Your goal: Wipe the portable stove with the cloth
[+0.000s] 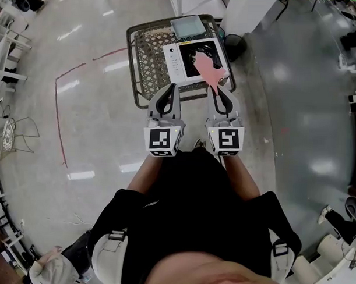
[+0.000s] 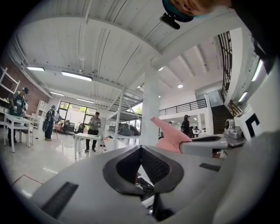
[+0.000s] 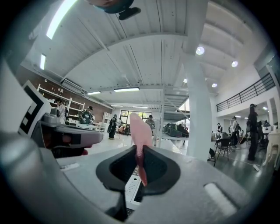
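**Tabletop**: dark metal lattice on a wire frame, standing on the polished floor straight ahead of the person. It carries the stove.

**Stove**: flat white portable unit with a black burner at its middle, set on the right half of the tabletop. Its long axis runs across the head view, slightly skewed. It is also visible low in the right gripper view, below and just beyond the jaws.

**Left claw**: grey, two-jawed, held level. Its jaws are together with nothing between them. Its tip is at the stove's near left edge.

**Right claw**: grey, matching the left and held level. Its jaws are pinched tight on the cloth. Its tip is at the stove's near right corner, so it is the nearer claw and the working one.

**Cloth**: a soft pink fold sticking forward out of the right claw, over the stove's right side beside the burner. Whether it touches the surface cannot be told.

**Governing relation:** the stove lies ahead of and beneath the right claw. By judgement, the cloth needs lowering onto the surface and then sweeping leftward along the long axis.
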Tool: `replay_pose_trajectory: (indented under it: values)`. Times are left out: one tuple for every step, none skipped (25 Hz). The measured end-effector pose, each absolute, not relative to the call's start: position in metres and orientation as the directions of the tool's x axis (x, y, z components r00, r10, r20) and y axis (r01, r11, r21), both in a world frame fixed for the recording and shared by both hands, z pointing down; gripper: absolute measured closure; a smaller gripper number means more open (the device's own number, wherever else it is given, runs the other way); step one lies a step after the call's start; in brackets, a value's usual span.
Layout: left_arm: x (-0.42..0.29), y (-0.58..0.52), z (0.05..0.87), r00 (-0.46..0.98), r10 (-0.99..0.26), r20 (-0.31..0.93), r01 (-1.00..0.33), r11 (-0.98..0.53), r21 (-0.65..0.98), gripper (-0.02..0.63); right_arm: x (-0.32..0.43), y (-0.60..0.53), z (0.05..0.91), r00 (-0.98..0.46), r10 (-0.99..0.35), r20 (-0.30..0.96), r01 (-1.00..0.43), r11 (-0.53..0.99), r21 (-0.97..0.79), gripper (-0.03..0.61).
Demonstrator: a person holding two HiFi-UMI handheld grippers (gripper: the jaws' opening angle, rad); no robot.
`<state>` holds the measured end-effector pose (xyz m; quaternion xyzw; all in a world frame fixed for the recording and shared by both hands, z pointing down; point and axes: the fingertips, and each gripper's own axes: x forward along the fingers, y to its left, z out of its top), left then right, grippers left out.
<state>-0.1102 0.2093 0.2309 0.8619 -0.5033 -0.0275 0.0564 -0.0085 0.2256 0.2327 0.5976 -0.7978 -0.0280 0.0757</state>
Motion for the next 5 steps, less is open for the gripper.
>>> replay_pose_trajectory:
  values:
    - [-0.1102,0.2096,0.2315,0.492,-0.870,0.010,-0.864,-0.487,0.125,0.614,-0.0083,0.2256,0.2332,-0.274,-0.958,0.087,-0.950,0.284,0.134,0.545]
    - [-0.1101,0.2099,0.2321,0.493,-0.870,0.010,-0.864,-0.488,0.125,0.614,-0.0078,0.2256,0.2340,-0.274,-0.958,0.086,-0.950,0.283,0.133,0.545]
    - [-0.1100,0.2100,0.2328,0.493,-0.870,0.010,-0.864,-0.488,0.125,0.614,-0.0073,0.2255,0.2345,-0.274,-0.958,0.085,-0.950,0.283,0.132,0.545]
    - [-0.1100,0.2100,0.2334,0.492,-0.870,0.009,-0.864,-0.487,0.124,0.614,-0.0068,0.2252,0.2347,-0.274,-0.958,0.083,-0.950,0.283,0.132,0.545]
    - [-0.1100,0.2099,0.2340,0.492,-0.871,0.009,-0.865,-0.487,0.123,0.614,-0.0064,0.2249,0.2347,-0.275,-0.958,0.080,-0.950,0.284,0.131,0.545]
